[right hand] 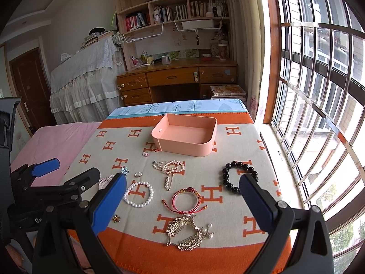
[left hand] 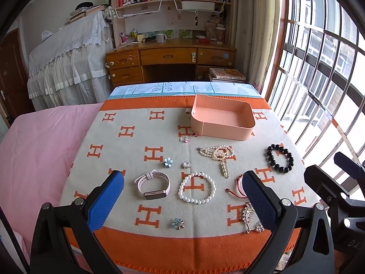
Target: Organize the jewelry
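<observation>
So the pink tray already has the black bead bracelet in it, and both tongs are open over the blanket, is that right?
Not quite. The pink tray holds nothing; the right wrist view shows its inside bare. The black bead bracelet lies on the blanket, apart from the tray, nearer the window. The rest stands: the left tongs and right tongs are both open over the blanket.

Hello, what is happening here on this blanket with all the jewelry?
A person holds two grippers above a blanket spread with jewelry. Both the left gripper and the right gripper are open and hold nothing. The pink box at the far side is empty. A white pearl bracelet, a black bead bracelet, a red cord bracelet, a pink watch and gold hair combs all lie on the blanket, so sorting has not begun.
</observation>
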`<state>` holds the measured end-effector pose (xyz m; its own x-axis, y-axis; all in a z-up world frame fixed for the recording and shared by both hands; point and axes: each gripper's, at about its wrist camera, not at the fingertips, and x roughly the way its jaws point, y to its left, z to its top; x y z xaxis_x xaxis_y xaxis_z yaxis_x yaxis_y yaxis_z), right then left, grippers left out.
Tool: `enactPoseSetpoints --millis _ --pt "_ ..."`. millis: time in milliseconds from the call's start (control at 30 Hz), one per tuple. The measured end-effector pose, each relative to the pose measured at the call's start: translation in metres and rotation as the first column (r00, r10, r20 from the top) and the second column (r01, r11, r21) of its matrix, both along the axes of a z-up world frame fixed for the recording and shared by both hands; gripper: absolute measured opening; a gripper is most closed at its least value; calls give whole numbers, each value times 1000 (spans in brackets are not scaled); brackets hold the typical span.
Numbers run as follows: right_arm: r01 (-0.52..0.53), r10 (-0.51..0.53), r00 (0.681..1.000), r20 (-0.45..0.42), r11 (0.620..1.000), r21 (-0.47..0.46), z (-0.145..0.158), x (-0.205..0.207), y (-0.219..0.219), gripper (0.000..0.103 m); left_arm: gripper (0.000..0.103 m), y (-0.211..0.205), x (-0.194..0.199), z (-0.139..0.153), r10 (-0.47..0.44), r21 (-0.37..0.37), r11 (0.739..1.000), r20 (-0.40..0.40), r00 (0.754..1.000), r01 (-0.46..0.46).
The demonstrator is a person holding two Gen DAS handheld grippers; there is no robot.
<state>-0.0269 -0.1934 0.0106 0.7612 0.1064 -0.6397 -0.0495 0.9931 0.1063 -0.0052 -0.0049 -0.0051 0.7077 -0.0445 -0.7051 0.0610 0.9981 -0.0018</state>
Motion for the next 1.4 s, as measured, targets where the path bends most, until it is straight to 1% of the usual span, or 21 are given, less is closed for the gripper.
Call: enactPoseSetpoints --millis 133,167,433,467,767,933,1067,1100,1200,1400 --pt "-1 1 1000 -1 1000 0 0 0 0 100 102 -5 -2 -2 3 -1 1000 -7 1000 -3" --pt "-1 1 1000 0 1000 0 0 0 0 100 102 5 2 -2 1 -6 1000 -12 1000 -1" --pt "0 0 1000 0 1000 0 0 0 0 100 102 4 0 -3 8 -7 1000 -9 1000 -8" --pt "0 0 1000 1 1000 -1 0 0 0 100 102 9 3 2 9 -7 1000 -13 1000 -9" --pt "2 -2 1000 1 1000 -1 0 1 -1 100 102 10 6 4 18 16 1000 -9 1000 -18" --pt "3 -3 1000 3 1000 -4 1 2 -3 100 102 15 12 1 29 24 999 -21 999 -28" --pt "12 -12 1000 3 1000 -3 2 5 -7 99 102 18 25 -1 11 20 1000 -59 998 -10" --pt "16 -16 1000 1 1000 0 5 15 -14 99 102 19 29 -1 4 18 1000 -72 997 -2" --pt "14 -14 1000 -16 1000 12 11 28 -18 99 102 23 43 -3 -13 17 1000 -106 994 15" --pt "21 -20 997 -75 1000 18 12 64 -36 99 102 34 79 1 -59 -18 998 -168 984 57"
